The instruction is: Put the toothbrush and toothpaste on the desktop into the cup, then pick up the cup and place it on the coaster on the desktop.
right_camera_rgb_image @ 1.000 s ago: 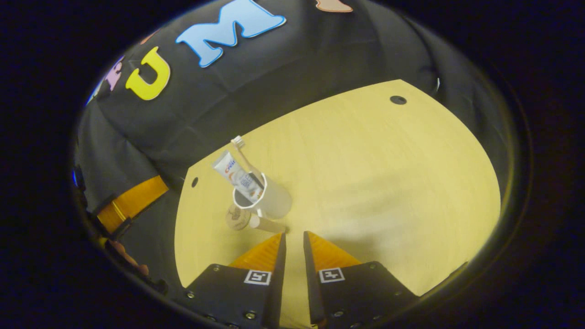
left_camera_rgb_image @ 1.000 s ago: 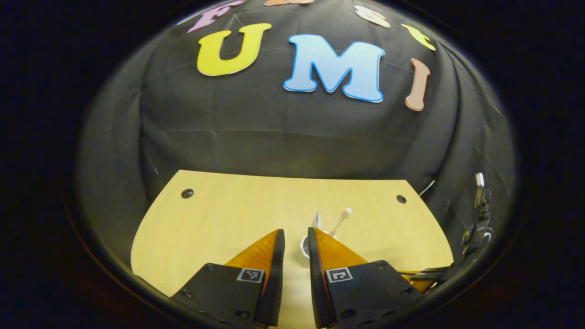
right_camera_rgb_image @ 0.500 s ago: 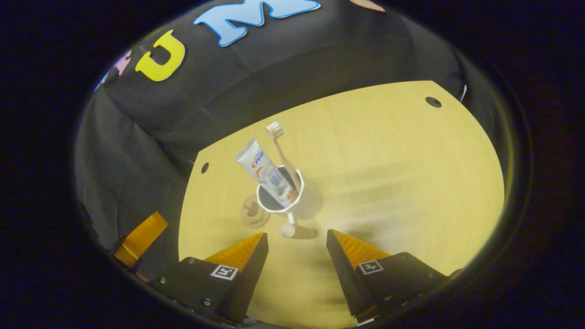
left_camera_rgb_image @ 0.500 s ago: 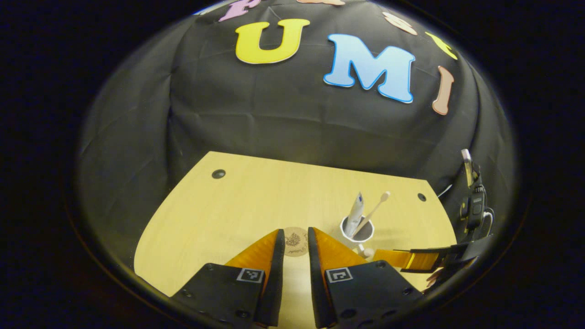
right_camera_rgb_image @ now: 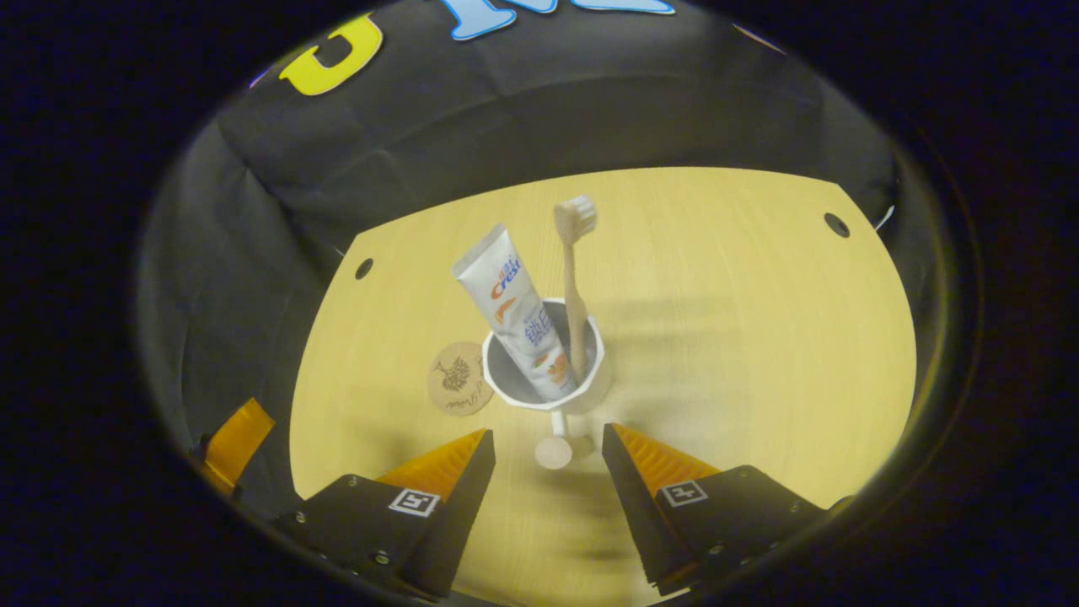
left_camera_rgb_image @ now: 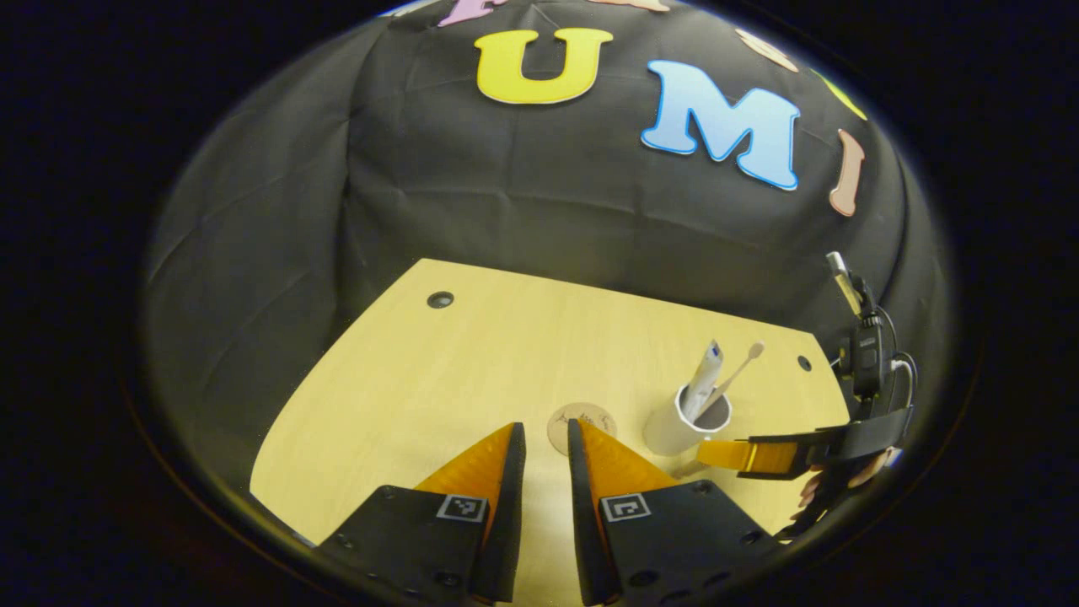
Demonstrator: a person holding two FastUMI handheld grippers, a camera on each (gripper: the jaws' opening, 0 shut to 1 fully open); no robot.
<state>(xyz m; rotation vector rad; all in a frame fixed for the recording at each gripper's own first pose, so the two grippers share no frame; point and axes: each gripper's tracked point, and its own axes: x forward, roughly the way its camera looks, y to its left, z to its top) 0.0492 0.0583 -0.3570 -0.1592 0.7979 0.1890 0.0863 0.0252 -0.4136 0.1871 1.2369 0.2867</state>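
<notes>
Right gripper (right_camera_rgb_image: 548, 438) open, astride cup (right_camera_rgb_image: 546, 371) handle | left gripper (left_camera_rgb_image: 546, 434) nearly closed, empty

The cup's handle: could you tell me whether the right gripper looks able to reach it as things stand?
Probably yes: the right gripper is open, the cup's handle sits between its fingers, and nothing stands in the way.

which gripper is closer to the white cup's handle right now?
Right. The right gripper is open with the white cup's handle just ahead between its fingers; the left gripper sits back beside the round wooden coaster.
</notes>
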